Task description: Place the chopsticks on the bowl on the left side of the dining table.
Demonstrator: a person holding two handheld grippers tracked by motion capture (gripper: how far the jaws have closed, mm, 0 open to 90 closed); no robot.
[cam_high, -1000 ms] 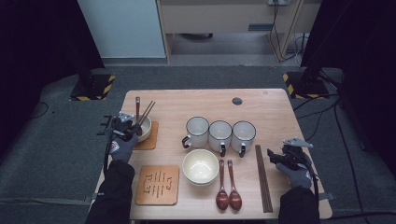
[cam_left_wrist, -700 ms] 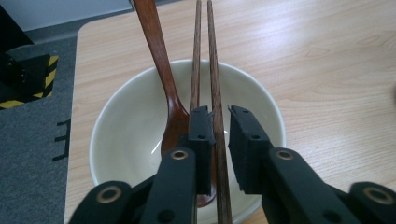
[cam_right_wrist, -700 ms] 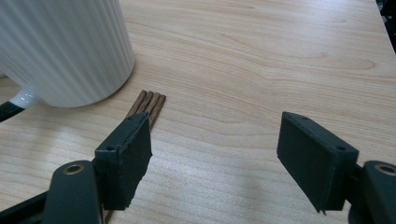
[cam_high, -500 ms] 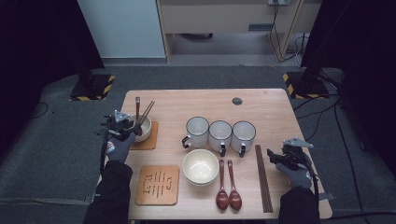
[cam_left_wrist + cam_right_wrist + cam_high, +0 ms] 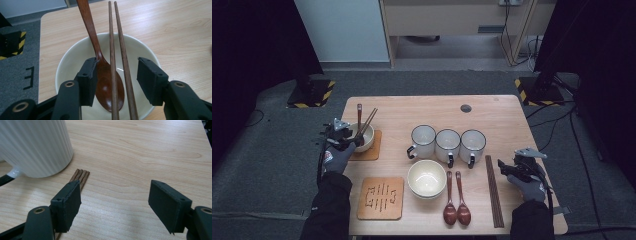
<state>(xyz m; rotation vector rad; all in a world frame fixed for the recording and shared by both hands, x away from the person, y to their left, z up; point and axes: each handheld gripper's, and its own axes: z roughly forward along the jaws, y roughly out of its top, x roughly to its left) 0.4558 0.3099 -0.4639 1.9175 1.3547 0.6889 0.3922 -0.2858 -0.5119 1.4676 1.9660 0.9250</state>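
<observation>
The left gripper (image 5: 116, 75) is held over a small cream bowl (image 5: 70, 56), its jaws parted and having just been opening. Between them lie a pair of chopsticks (image 5: 117, 50) and the bowl of a brown wooden spoon (image 5: 105, 85); the left pad is seen just beside the spoon's neck, contact cannot be told, while the right pad stands clear of the chopsticks. Both utensils are rested in the small cream bowl, their handles leaning out over its far rim. In the high view this bowl (image 5: 366, 141) is set on a wooden coaster (image 5: 374, 150) near the table's left edge, with the left gripper (image 5: 349, 141) at its near-left side.

The right gripper (image 5: 115, 202) is held released, nothing between its jaws, low over bare tabletop (image 5: 150, 152). Just beyond its left jaw the ends of a bundle of chopsticks (image 5: 81, 176) are seen, and beyond those a ribbed white mug (image 5: 35, 145). In the high view the right gripper (image 5: 507, 169) is placed just right of that bundle (image 5: 493, 190).

Between the two grippers are ranged three mugs (image 5: 448, 144), a larger cream bowl (image 5: 427, 178), two spoons (image 5: 456, 207) and a patterned coaster (image 5: 381, 197).
</observation>
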